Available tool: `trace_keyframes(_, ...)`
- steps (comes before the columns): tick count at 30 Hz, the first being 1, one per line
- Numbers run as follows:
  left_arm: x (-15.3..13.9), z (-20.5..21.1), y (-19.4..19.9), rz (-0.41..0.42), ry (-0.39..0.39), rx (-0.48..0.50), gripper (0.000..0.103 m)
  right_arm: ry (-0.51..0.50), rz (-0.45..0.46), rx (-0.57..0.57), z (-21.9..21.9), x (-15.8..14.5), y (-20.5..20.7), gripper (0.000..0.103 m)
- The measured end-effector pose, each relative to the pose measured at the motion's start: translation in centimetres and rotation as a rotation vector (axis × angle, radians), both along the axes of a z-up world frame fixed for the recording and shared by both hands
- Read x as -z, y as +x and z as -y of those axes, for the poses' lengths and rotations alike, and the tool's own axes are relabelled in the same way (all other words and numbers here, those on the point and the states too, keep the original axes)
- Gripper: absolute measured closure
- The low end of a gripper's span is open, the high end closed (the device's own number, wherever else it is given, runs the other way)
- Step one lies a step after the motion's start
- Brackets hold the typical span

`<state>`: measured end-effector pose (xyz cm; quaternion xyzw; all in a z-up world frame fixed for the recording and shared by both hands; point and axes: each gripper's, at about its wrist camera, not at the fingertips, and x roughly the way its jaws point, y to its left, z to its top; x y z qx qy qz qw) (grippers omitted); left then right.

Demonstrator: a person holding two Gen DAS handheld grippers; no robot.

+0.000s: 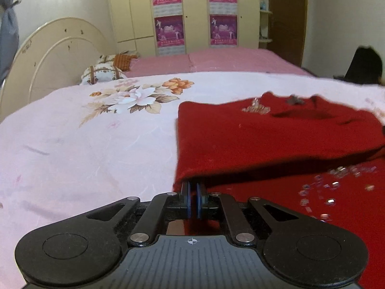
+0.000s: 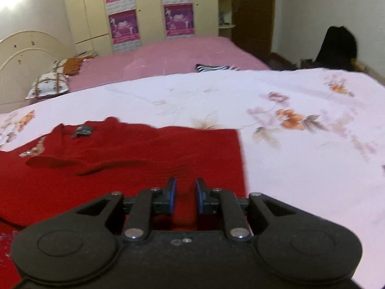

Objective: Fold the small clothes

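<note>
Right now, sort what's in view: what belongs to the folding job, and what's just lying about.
Job:
red garment, left gripper shut on its folded edge, right gripper with jaws apart above it.

Lying about:
floral sheet, patterned pillows, striped cloth, wardrobe posters.

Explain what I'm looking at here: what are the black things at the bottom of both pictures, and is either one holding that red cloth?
Each picture comes from a camera mounted on a hand-held gripper, looking forward along its two fingers. The black shapes are the gripper bodies; the blue strips are the finger pads.

The left wrist view shows the left gripper shut on the folded-over edge of the red garment, which bears sparkly decorations.

The right wrist view shows the right gripper above the same red garment, its pads apart with a clear gap; nothing is pinched there.

The garment lies on a pale floral bedsheet. Behind it are pillows, a pink bedcover and a wardrobe carrying posters.
</note>
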<state>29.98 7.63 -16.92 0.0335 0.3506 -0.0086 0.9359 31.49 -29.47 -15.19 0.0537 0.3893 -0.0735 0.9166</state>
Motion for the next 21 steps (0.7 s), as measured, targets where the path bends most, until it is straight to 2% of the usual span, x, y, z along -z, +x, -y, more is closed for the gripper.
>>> trace_keyframes(1,-0.5,-0.1,-0.2,0.009,-0.016,-0.002,0.098,-0.011,0.005,0.026,0.4,-0.2,-0.3,0.083)
trace_keyframes(4,-1.7,0.6,0.9,0.033,-0.057,0.009,0.098,-0.002,0.060,0.058,0.9,-1.3,-0.8,0.083)
trace_keyframes(7,-1.9,1.9,4.0,0.029,-0.106,0.022,0.098,-0.011,0.106,-0.013,-0.9,-2.4,0.0,0.082)
trace_keyframes(10,-0.5,2.9,8.2,-0.028,-0.146,0.016,0.097,-0.052,0.067,-0.105,-3.5,-1.6,1.8,0.083)
trace_keyframes(13,1.0,2.0,11.2,-0.029,-0.132,-0.091,0.098,-0.040,0.026,-0.108,-4.2,-0.3,3.3,0.082)
trace_keyframes(15,1.7,0.5,11.6,-0.028,-0.147,-0.141,0.098,-0.025,0.009,-0.113,-4.3,0.2,3.8,0.077)
trace_keyframes(17,2.4,0.0,11.6,-0.021,-0.140,-0.103,0.098,-0.049,-0.006,-0.135,-4.6,1.1,3.7,0.073)
trace_keyframes(19,2.5,0.5,11.5,-0.006,-0.098,-0.061,0.098,-0.070,0.011,-0.150,-4.8,1.6,3.5,0.073)
trace_keyframes(21,2.2,0.4,11.9,-0.021,-0.108,-0.057,0.098,-0.060,0.022,-0.144,-4.8,1.7,3.3,0.072)
